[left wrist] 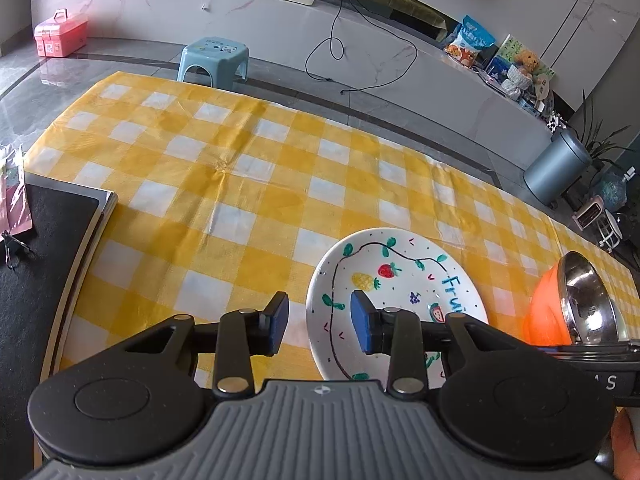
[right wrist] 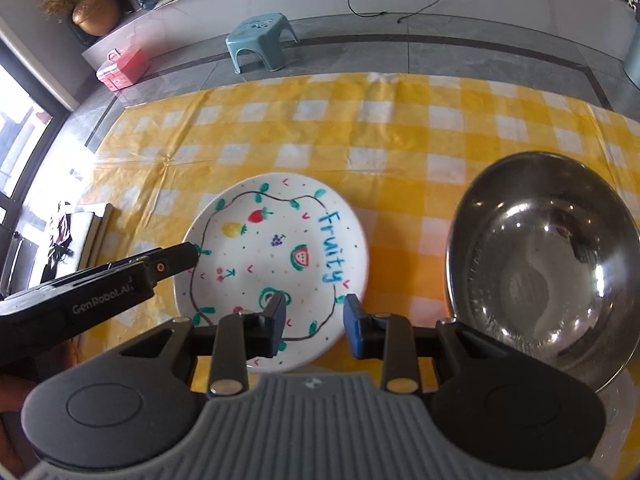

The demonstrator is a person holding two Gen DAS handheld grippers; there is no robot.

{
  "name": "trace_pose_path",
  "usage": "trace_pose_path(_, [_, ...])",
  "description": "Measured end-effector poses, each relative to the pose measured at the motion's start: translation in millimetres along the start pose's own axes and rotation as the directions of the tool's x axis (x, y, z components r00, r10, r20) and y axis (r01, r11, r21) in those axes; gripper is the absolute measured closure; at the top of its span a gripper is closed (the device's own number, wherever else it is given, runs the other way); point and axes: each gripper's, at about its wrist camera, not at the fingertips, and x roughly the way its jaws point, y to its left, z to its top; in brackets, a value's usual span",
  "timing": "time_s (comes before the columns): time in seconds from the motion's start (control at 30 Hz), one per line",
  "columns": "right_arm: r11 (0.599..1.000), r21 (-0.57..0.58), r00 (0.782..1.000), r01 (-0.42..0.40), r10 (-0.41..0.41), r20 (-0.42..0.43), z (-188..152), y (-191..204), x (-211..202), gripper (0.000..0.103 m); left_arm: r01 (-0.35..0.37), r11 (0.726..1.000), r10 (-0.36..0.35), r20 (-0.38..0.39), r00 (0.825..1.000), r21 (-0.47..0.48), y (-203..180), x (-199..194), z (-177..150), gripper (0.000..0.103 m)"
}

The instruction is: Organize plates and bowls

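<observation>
A plate (right wrist: 276, 256) lies on the tablecloth (right wrist: 360, 136) near the front edge, with a bowl (right wrist: 540, 280) just beside it on the right. The left gripper (left wrist: 319, 325) straddles the plate's left rim and the right gripper (right wrist: 315, 326) its near right rim. A book (left wrist: 52, 248) rests on the table's left end, and a stool (right wrist: 262, 40) stands on the floor beyond the far edge.

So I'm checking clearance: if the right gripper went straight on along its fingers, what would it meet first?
Most likely the near rim of the white fruit-painted plate, which lies between the right gripper fingers; depth is hard to judge.
</observation>
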Motion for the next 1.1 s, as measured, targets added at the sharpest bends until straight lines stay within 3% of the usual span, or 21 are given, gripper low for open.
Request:
trace_pose_path(0.2, [0.998, 0.042, 0.999, 0.045, -0.045, 0.002, -2, -3, 3, 0.074, -0.001, 1.000, 0.001, -0.002, 1.000, -0.015, -1, 6, -1, 0.082])
trace_pose_path(0.3, [0.994, 0.105, 0.999, 0.027, -0.024, -0.025, -3, -12, 11, 0.074, -0.013, 1.000, 0.013, -0.003, 1.000, -0.023, 0, 8, -2, 0.088])
trace_pose_path(0.43, [0.987, 0.158, 1.000, -0.001, 0.001, -0.002, -3, -22, 12, 0.081, -0.014, 0.999, 0.013, -0.001, 1.000, -0.029, 1, 7, -3, 0.089])
trace_pose_path(0.47, [0.987, 0.158, 1.000, 0.003, -0.003, 0.000, -3, -23, 12, 0.088, -0.014, 0.999, 0.014, -0.003, 1.000, -0.034, 1, 6, -4, 0.090])
trace_pose_path(0.63, [0.989, 0.148, 1.000, -0.025, 0.028, -0.012, -10, -20, 11, 0.089, -0.026, 0.998, 0.026, -0.010, 1.000, -0.052, 8, -4, -13, 0.090])
trace_pose_path(0.83, [0.997, 0.018, 0.996, -0.074, 0.075, -0.055, -26, 3, 11, 0.089, -0.050, 0.996, 0.049, -0.011, 0.999, -0.073, 30, -31, -39, 0.090])
trace_pose_path(0.93, [0.996, -0.040, 0.996, -0.078, 0.075, -0.054, -27, 10, 13, 0.088, -0.034, 0.996, 0.034, -0.010, 0.999, -0.079, 35, -38, -45, 0.091])
trace_pose_path(1.1, [0.990, -0.091, 0.993, -0.111, 0.107, -0.053, -20, 11, 16, 0.071, -0.018, 0.999, 0.018, 0.009, 1.000, -0.047, 34, -38, -43, 0.084])
